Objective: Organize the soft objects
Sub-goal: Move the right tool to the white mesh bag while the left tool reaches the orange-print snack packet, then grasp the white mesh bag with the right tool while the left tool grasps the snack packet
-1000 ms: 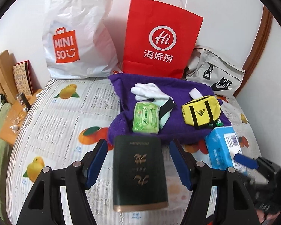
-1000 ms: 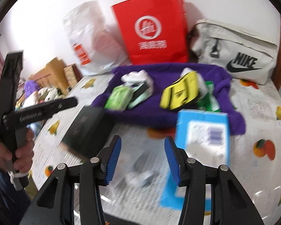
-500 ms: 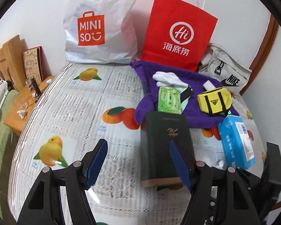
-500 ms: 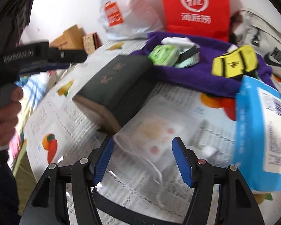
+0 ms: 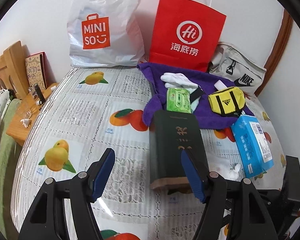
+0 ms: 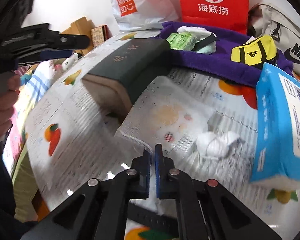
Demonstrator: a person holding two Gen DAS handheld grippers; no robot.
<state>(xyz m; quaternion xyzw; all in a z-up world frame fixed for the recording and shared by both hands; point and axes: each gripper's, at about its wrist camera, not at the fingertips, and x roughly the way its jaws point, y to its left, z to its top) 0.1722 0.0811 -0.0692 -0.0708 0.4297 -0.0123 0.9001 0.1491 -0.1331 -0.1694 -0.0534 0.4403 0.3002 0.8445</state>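
A purple towel [image 5: 208,92] lies at the back of the table with white gloves [image 5: 178,80], a green wipes pack [image 5: 179,100] and a yellow pouch [image 5: 226,102] on it. My right gripper [image 6: 152,150] is shut on the near edge of a clear zip bag [image 6: 170,118] holding something white [image 6: 216,142]. My left gripper [image 5: 147,169] is open and empty above the tablecloth, left of a dark green box [image 5: 176,144]. A blue tissue pack [image 5: 252,144] lies to the right.
A white Miniso bag [image 5: 102,30], a red paper bag [image 5: 188,32] and a grey Nike bag [image 5: 238,74] stand along the back wall. A wooden side table [image 5: 28,108] with small items is at the left. The left hand shows in the right wrist view [image 6: 2,108].
My right gripper has moved down to the clear bag and shut on its edge. My left gripper has swung left, so the dark green box now sits off to its right.
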